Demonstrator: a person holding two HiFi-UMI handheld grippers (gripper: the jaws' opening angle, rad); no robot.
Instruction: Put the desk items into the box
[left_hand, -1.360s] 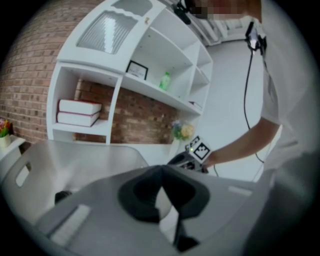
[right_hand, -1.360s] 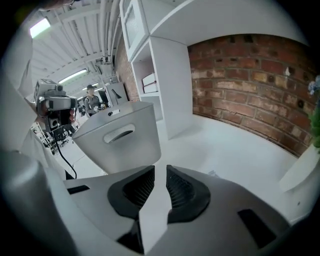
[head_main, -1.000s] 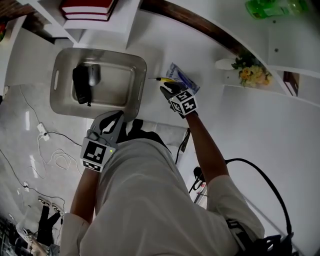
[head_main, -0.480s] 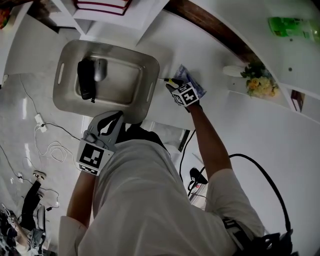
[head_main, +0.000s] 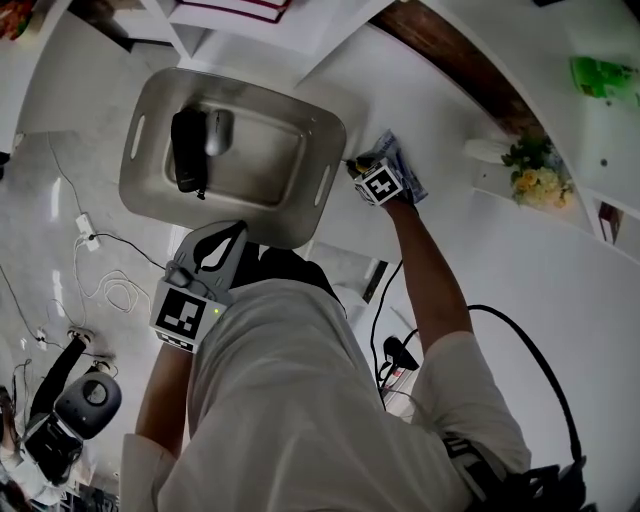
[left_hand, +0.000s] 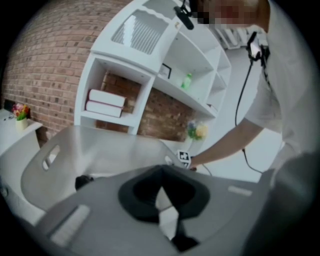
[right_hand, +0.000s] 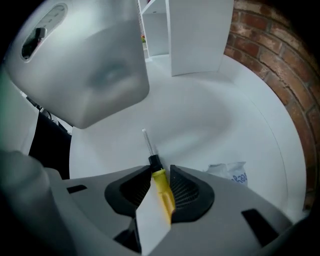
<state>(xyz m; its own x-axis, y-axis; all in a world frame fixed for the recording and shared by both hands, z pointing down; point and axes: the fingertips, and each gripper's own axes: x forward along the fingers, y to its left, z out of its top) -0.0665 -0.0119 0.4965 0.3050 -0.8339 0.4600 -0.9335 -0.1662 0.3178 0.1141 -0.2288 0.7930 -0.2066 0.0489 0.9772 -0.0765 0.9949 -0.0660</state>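
Landmark: silver metal tray-shaped box (head_main: 262, 165) with slot handles in its short ends, sitting on the white desk (right_hand: 215, 110).

Inside the box, toward its left end: a black oblong item (head_main: 187, 150), with a grey rounded, mouse-like item (head_main: 217, 130) just beside it. What the black item is cannot be made out.

Right gripper (right_hand: 160, 170): low over the desk just off the box's right end, near the slot handle. Jaws parted. A yellow-handled screwdriver with black collar and thin metal shaft (right_hand: 161, 187) lies between them. The handle sits close along the right pad, with bare desk showing in the gap on the left side. Not pinched as far as can be seen. The shaft points out past the jaw tips toward the box's near right corner. The screwdriver is outside the box, on the desk.

A crinkled white-and-blue packet (head_main: 408, 165) lies on the desk on the side of the right gripper away from the box, partly covered by it.

Left gripper (left_hand: 161, 170): held at the box's near long rim, facing across the box interior. Pad tips pressed together, nothing between them.
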